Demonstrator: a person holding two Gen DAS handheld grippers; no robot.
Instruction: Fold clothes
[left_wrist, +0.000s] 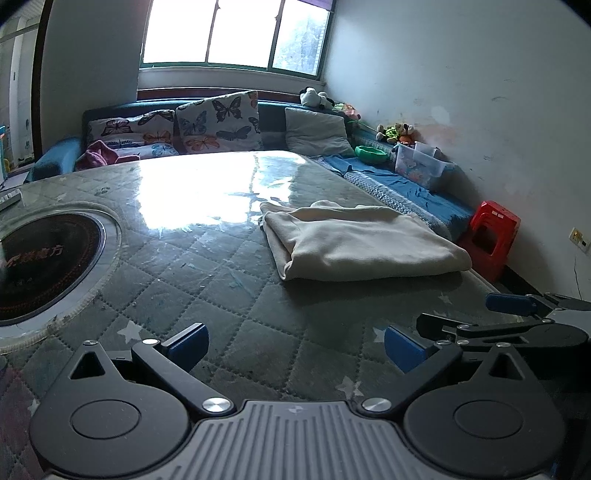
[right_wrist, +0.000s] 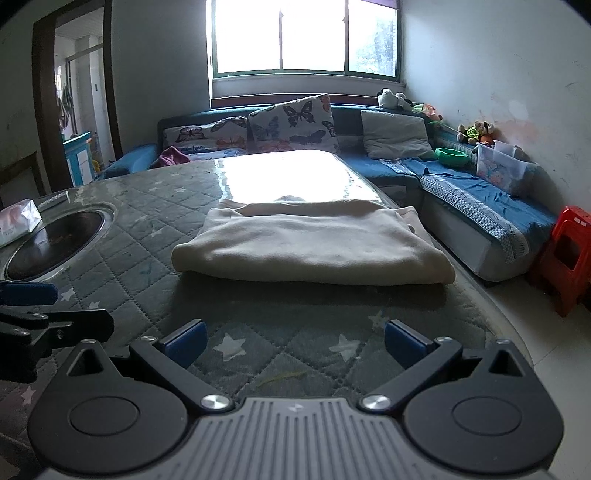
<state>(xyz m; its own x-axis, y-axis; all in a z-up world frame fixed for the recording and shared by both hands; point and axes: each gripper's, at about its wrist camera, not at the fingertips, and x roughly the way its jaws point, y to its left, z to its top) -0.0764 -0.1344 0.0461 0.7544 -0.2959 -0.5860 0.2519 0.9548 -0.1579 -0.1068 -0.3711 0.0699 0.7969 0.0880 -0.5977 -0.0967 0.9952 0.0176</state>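
Observation:
A cream garment (left_wrist: 354, 240) lies folded into a thick rectangle on the quilted grey-green table cover (left_wrist: 221, 280). It also shows in the right wrist view (right_wrist: 310, 243), straight ahead of the right gripper. My left gripper (left_wrist: 295, 347) is open and empty, low over the table, with the garment ahead and to its right. My right gripper (right_wrist: 295, 343) is open and empty, a short way in front of the garment's near folded edge. The right gripper's fingers (left_wrist: 509, 303) show at the right edge of the left wrist view.
A round black cooktop (left_wrist: 44, 258) is set into the table at the left. A tissue pack (right_wrist: 18, 221) lies beside it. A blue corner sofa (right_wrist: 461, 206) with cushions, a green bowl (right_wrist: 451, 156) and a plastic box (right_wrist: 500, 170) runs behind and right. A red stool (right_wrist: 565, 254) stands on the floor at right.

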